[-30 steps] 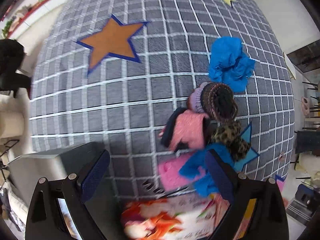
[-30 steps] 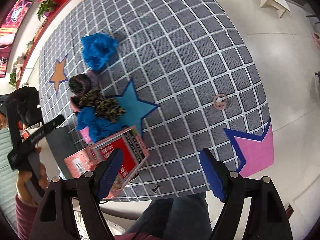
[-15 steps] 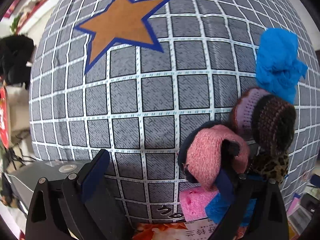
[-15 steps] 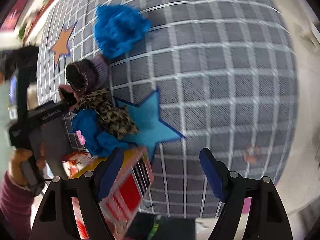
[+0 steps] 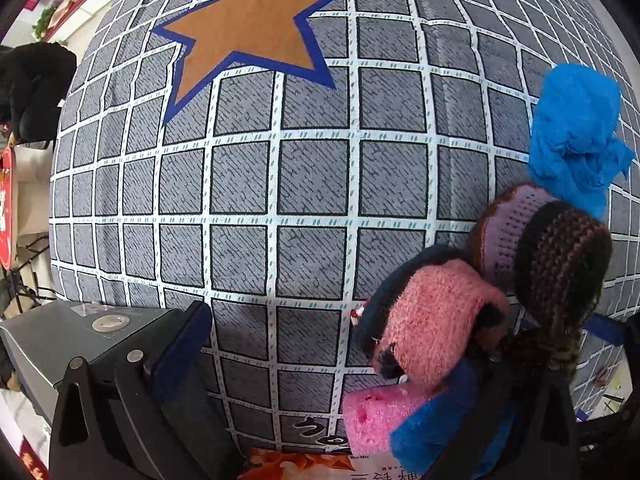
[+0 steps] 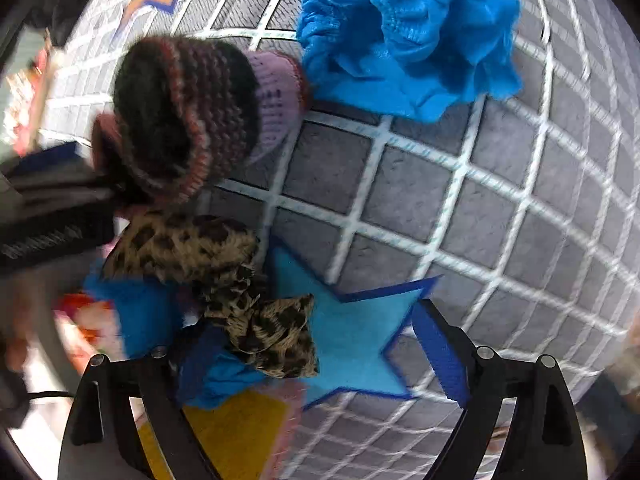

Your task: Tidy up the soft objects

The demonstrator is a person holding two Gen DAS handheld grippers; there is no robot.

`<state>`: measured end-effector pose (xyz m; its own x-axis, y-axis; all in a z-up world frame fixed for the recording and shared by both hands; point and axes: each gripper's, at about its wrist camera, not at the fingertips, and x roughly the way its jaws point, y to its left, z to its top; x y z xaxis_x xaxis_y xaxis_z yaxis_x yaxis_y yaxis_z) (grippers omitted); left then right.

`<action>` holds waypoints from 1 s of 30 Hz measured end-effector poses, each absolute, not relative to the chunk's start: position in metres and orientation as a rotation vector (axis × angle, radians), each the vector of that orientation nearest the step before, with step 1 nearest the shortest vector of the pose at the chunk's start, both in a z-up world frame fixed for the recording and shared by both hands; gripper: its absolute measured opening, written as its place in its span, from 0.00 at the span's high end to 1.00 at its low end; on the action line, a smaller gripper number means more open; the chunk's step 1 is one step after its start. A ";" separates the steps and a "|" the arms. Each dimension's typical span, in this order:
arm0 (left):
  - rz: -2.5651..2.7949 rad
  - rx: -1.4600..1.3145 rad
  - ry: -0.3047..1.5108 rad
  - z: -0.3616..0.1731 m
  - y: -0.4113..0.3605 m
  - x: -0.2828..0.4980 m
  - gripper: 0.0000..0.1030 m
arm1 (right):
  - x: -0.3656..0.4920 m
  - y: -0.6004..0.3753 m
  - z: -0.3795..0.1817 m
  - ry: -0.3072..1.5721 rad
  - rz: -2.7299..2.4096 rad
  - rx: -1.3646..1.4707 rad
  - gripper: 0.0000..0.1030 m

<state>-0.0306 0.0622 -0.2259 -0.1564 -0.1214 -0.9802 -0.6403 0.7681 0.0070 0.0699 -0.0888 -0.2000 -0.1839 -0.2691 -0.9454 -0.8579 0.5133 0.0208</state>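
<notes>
My left gripper (image 5: 332, 360) is spread wide and holds nothing; its left finger (image 5: 180, 350) sits low in the frame over a grey box (image 5: 68, 340), while the right finger is hidden behind the pile of soft things at the lower right. In that pile a pink sock (image 5: 432, 320) lies just in front of the gripper, touching a knitted hat (image 5: 556, 256) beside it, with a pink sponge (image 5: 380, 412) and a blue cloth (image 5: 436, 428) below. A crumpled blue cover (image 5: 576, 140) sits at the right edge, above the hat, on the checked rug (image 5: 312, 176).

My right gripper (image 6: 316, 344) is also wide open and empty. A leopard-print cloth (image 6: 224, 276) lies between its fingers at the lower left of centre, touching the blue cloth (image 6: 140, 312). The hat (image 6: 188, 116) is at the upper left, the blue cover (image 6: 408, 36) at the top.
</notes>
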 end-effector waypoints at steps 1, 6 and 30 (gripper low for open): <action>0.511 -0.589 1.690 -0.227 0.059 -0.028 0.00 | 0.070 -0.090 -0.200 1.694 0.692 -0.979 0.11; 0.586 -0.402 1.674 -0.218 0.049 -0.006 0.00 | 0.096 -0.117 -0.191 1.607 0.540 -0.957 0.11; 0.512 -0.634 1.641 -0.223 0.021 0.001 0.00 | 0.159 -0.156 -0.185 1.664 0.490 -0.692 0.02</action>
<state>0.0009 0.0213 -0.2230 -0.1076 -0.1201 -0.9869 -0.6600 0.7510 -0.0195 0.1590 -0.1562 -0.1849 -0.1145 -0.1757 -0.9778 -0.6773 0.7338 -0.0525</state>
